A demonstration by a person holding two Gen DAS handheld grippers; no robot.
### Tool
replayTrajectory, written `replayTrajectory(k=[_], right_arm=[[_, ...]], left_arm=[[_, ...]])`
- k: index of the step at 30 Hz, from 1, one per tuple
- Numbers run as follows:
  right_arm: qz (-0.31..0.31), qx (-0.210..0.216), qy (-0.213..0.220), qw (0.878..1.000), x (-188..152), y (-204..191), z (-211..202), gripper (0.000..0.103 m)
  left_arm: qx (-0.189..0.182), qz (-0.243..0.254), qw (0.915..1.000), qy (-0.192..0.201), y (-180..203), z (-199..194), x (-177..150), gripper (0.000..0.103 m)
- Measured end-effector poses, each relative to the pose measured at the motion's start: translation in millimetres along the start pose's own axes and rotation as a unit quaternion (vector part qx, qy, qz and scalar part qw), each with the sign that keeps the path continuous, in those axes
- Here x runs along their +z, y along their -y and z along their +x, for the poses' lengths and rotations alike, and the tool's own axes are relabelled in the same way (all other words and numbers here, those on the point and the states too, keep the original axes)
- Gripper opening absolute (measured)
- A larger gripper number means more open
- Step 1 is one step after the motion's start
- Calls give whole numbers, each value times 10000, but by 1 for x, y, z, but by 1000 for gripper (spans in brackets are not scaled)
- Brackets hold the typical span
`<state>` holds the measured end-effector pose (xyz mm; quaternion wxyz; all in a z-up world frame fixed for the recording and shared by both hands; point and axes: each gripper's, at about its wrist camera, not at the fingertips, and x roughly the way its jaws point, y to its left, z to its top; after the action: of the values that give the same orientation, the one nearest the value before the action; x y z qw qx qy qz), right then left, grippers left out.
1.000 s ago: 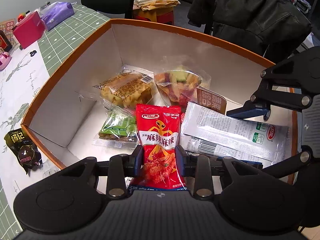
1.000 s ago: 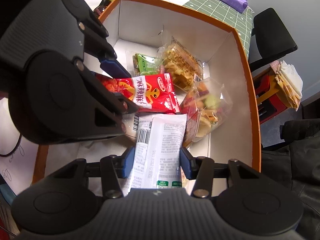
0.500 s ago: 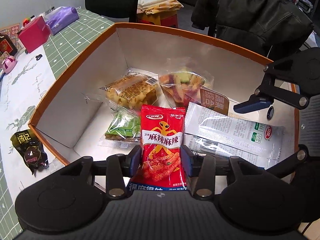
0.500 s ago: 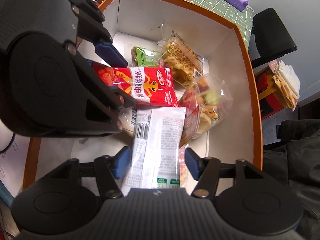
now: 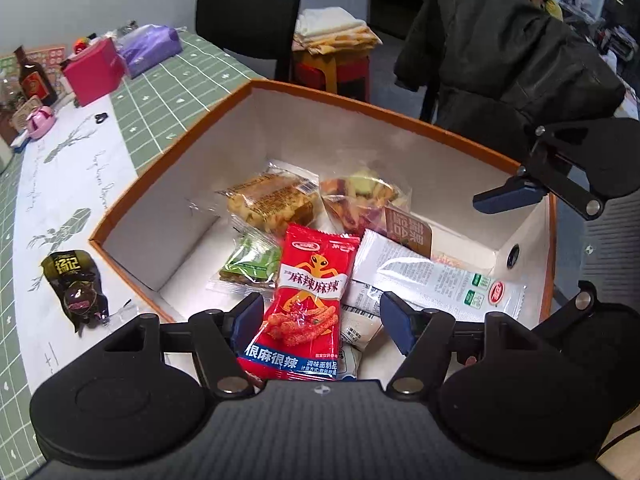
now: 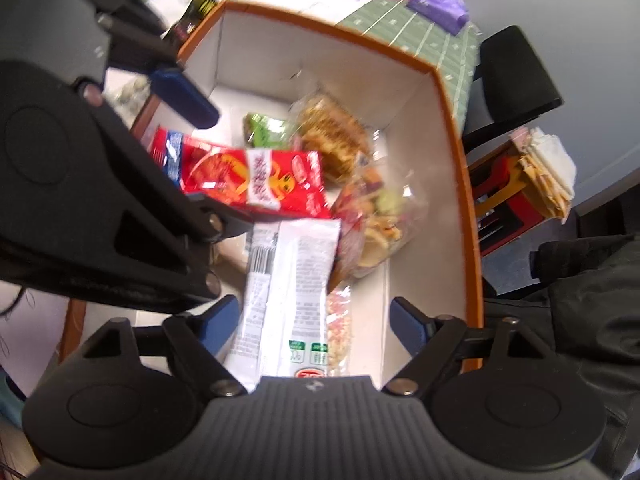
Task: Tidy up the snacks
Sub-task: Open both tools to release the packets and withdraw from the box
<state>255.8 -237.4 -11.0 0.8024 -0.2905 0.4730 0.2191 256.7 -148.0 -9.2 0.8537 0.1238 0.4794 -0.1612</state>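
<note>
Both grippers hung over the box [image 5: 362,106] with jaws spread wide, gripping nothing. The left gripper [image 5: 322,322] straddled the red pack [image 5: 310,294]; the right gripper [image 6: 310,320] straddled the white pack [image 6: 290,276]. Both packs lay inside, near the front. Lifting straight up should avoid snagging either. 1 dark pack [image 5: 76,286] lay outside, left of the box.

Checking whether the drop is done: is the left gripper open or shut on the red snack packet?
Open. The left gripper has both fingers clear of the red snack packet, which lies in the box.

Glossy red foil packet [image 5: 310,300] in matt white cardboard box [image 5: 192,184].
</note>
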Motion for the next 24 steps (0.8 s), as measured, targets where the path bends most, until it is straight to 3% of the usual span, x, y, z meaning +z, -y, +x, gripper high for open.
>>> replayTrajectory(k=[7, 15, 24], right_arm=[[521, -263, 603, 9965, -2, -2, -25, 88], [750, -253, 1083, 9910, -5, -22, -45, 88], [938, 71, 1540, 9836, -1, -50, -59, 89]], left_arm=[[97, -296, 9982, 507, -2, -31, -2, 78], [283, -317, 9946, 948, -1, -68, -17, 78], [540, -738, 9911, 967, -36, -86, -54, 78]])
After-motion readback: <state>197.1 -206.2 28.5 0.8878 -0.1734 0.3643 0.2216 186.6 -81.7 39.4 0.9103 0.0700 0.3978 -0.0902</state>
